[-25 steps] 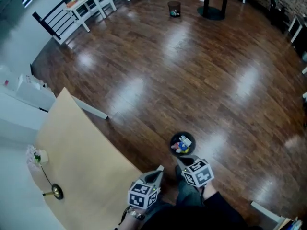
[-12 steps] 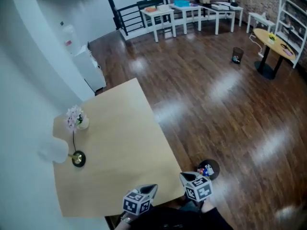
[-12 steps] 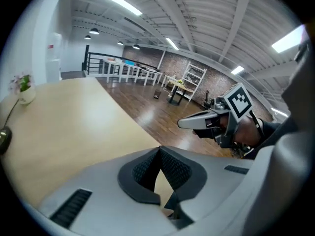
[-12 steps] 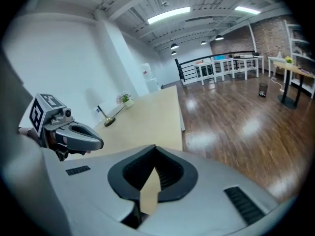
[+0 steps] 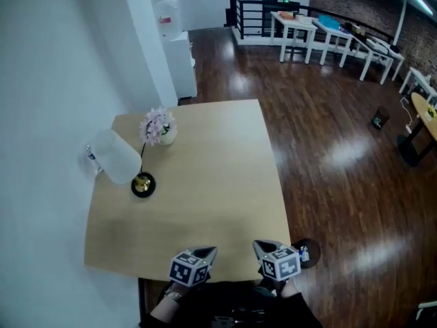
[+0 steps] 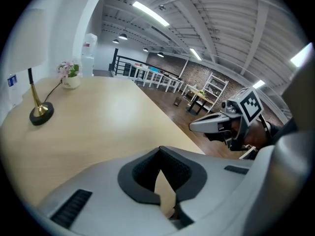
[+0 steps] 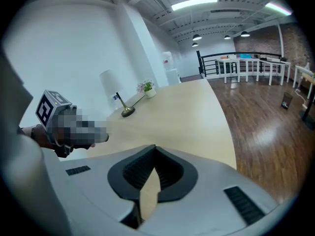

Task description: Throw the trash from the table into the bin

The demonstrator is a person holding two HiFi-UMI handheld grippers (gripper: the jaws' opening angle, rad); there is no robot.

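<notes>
The light wooden table (image 5: 205, 183) fills the middle of the head view; I see no trash on its top. The small black bin (image 5: 308, 251) stands on the floor by the table's near right corner, with colourful scraps inside, partly hidden behind my right gripper (image 5: 261, 246). My left gripper (image 5: 207, 253) hangs over the table's near edge. Both are shut and hold nothing. In the left gripper view the left gripper (image 6: 160, 149) has its jaws meeting over bare tabletop, with the right gripper (image 6: 197, 126) off to the side. The right gripper (image 7: 155, 147) points across the table.
A lamp with a white shade (image 5: 116, 157) and a brass base (image 5: 143, 184) stands at the table's far left, next to a small vase of flowers (image 5: 158, 127). A white wall runs along the left. White tables (image 5: 321, 29) and another bin (image 5: 377, 119) stand far off.
The view has swung from the floor and bin round to the table. Both grippers have moved from above the bin to the table's near edge, still shut.
</notes>
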